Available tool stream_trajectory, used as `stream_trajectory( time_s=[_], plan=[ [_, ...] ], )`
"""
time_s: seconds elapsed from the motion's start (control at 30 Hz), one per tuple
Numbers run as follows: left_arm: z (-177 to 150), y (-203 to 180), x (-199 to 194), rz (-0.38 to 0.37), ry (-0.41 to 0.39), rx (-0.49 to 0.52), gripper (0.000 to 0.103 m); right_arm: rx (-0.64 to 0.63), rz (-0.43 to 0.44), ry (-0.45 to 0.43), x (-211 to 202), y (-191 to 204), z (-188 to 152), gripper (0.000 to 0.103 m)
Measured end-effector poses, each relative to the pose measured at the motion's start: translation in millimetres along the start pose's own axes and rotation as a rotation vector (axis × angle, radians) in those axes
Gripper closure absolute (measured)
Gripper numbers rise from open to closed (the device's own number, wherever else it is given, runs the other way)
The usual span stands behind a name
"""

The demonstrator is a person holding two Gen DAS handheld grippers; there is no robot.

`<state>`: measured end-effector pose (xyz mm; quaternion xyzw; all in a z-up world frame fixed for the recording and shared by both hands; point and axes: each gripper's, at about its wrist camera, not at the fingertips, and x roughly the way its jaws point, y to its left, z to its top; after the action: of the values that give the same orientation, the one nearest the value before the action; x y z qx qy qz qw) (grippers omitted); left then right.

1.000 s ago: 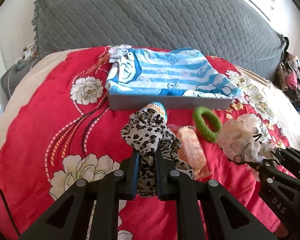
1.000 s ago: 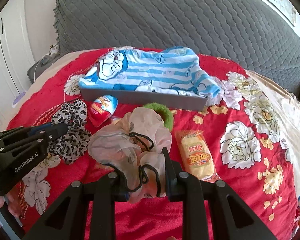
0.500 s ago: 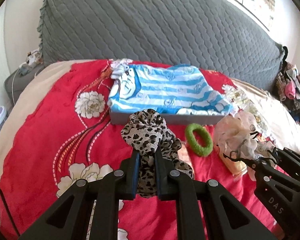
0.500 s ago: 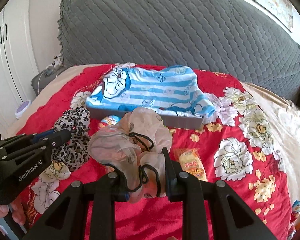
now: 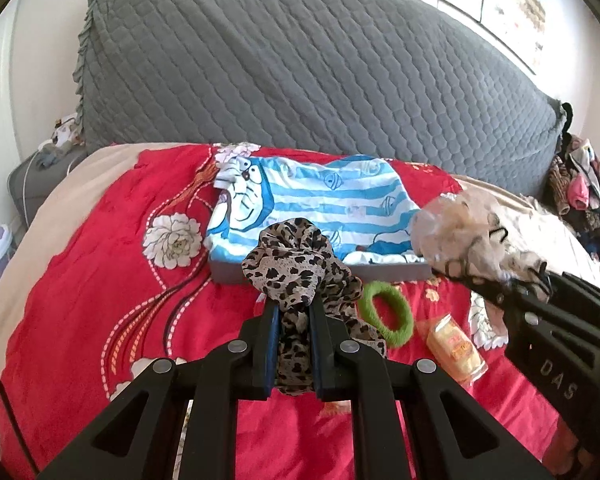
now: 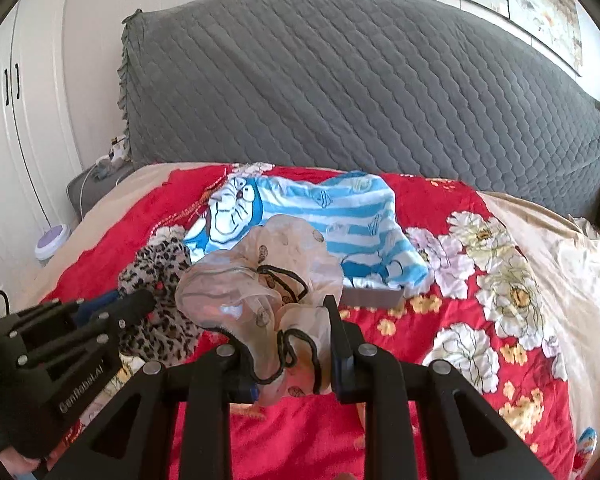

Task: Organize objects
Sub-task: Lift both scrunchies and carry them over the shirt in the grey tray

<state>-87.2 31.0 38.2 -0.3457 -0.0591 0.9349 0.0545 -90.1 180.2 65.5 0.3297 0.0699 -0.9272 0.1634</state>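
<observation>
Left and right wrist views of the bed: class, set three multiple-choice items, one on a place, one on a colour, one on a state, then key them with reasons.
1. Where does the striped cartoon shirt lie?
A. on the grey box
B. on the floor
C. in a gripper

2. What colour is the loose hair tie on the bedspread?
A. purple
B. green
C. black

3. What is the left gripper doing?
A. standing open and empty
B. shut on the leopard scrunchie
C. holding the snack packet

Key: 1 A, the shirt covers the box top. 2 B, the ring is bright green. 3 B, the spotted fabric is pinched between its fingers.
</observation>
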Motion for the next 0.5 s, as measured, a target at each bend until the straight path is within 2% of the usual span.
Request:
stream_trajectory(
  time_s=[0.23,0.5],
  plan=[
    [11.9,-5.2,18.7,0.004,-0.009,-0.002,0.089,0.01,0.004,-0.047,8.2,-7.7,19.9,0.078],
    [25.9,-0.4,43.8,0.006,-0.014,-0.033,0.089,0.03,0.007,-0.037,27.5,-20.0,24.1,0.078]
  ],
)
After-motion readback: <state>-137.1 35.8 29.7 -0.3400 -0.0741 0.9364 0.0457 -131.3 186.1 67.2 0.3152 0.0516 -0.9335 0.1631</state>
